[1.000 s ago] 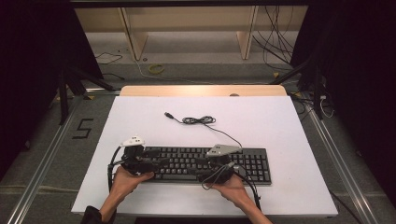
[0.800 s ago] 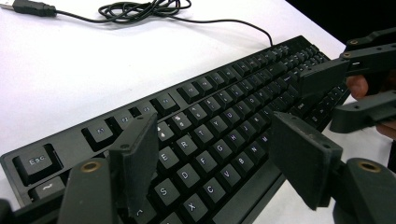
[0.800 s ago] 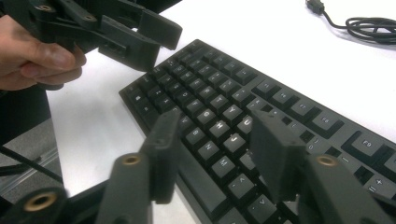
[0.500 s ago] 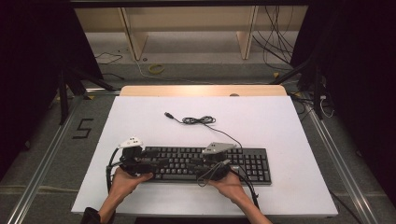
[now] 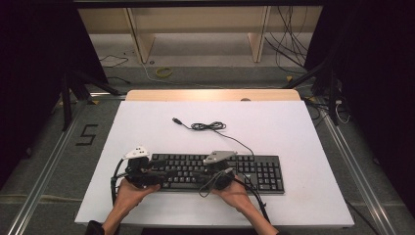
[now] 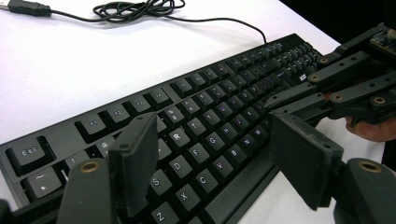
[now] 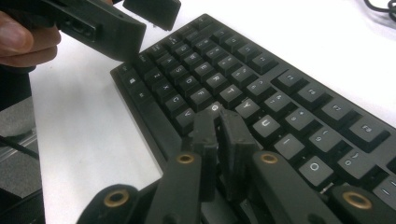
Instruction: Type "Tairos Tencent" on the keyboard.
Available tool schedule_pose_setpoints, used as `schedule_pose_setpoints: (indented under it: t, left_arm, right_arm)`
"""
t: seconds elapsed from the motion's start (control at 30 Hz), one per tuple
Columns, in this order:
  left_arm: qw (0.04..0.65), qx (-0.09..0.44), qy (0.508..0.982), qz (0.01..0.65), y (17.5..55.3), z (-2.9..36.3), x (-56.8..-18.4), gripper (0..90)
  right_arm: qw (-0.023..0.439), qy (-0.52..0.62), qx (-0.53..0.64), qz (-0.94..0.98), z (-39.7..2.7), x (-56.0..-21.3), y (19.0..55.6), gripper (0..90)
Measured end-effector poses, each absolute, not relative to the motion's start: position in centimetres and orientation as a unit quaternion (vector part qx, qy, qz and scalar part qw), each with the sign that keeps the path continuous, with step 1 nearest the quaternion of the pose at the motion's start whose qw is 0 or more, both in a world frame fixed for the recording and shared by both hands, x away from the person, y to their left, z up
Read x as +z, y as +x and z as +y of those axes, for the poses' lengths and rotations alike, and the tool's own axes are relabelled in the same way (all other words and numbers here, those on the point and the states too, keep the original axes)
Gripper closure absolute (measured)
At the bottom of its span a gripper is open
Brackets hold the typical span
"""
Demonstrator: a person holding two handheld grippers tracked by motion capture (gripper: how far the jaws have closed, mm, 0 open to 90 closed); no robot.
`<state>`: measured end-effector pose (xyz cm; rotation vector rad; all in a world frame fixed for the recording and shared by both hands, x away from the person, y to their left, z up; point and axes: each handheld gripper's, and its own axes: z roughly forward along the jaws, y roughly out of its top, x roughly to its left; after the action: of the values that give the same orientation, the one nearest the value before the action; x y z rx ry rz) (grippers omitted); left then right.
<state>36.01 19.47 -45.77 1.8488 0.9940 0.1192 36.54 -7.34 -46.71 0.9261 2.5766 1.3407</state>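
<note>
Closing over the last moments, the right gripper (image 7: 218, 122) is now pressing its nearly shut jaws, empty, onto the keyboard (image 5: 215, 171) at the worktop's (image 5: 293, 127) near edge. Left gripper (image 6: 215, 163) is hovering wide open, holding nothing. Black, rigid, fairly light; best gripped by its edges. Its cable (image 5: 208, 126) is lying coiled beyond.
</note>
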Motion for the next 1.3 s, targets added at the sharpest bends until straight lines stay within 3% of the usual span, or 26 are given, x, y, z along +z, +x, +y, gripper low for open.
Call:
schedule_pose_setpoints:
  t: [1.3]
  left_arm:
    - [0.506,0.047,0.762,0.402,34.6,19.6,-46.0,32.3]
  right_arm:
    - [0.046,0.304,0.403,0.862,-6.0,-48.2,37.0,90.0]
